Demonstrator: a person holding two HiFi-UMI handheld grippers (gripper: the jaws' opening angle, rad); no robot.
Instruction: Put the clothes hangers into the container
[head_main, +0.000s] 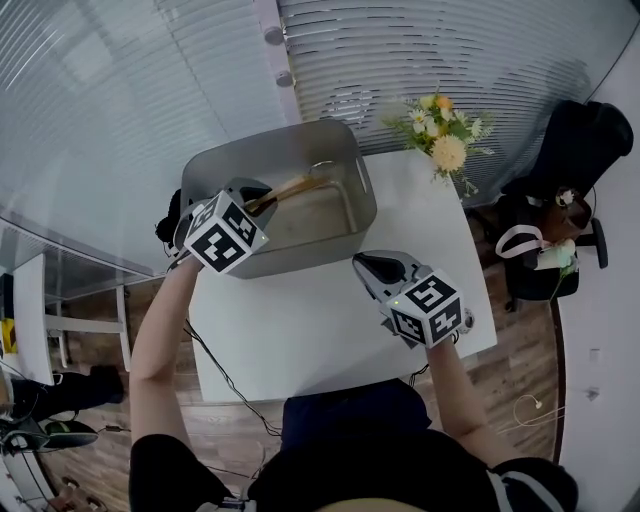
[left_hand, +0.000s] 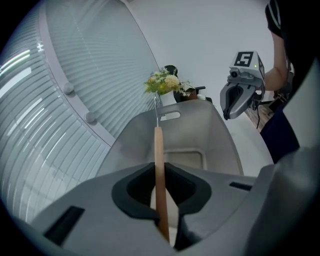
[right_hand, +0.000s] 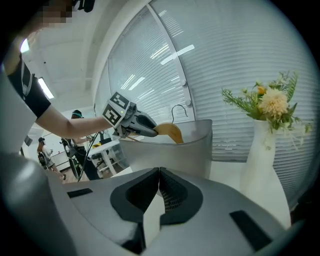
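Note:
A wooden clothes hanger (head_main: 291, 187) with a metal hook is pinched edge-on in my left gripper (head_main: 257, 204), which is shut on it. The hanger (left_hand: 158, 160) points out over the inside of the grey container (left_hand: 222, 150), its hook at the far wall. The container (head_main: 358, 196) stands at the back left of the white table; its floor looks bare. My right gripper (head_main: 366, 268) hovers over the table in front of the container, jaws together with nothing between them. In the right gripper view the hanger (right_hand: 170, 132) shows above the container's rim (right_hand: 197, 127), held by the left gripper (right_hand: 145, 124).
A white vase of flowers (head_main: 444, 133) stands at the table's back right corner, close to the container. The white table (head_main: 330, 330) sits against a glass wall with blinds. A black chair (head_main: 575, 170) with a bag is to the right. Cables hang at the left.

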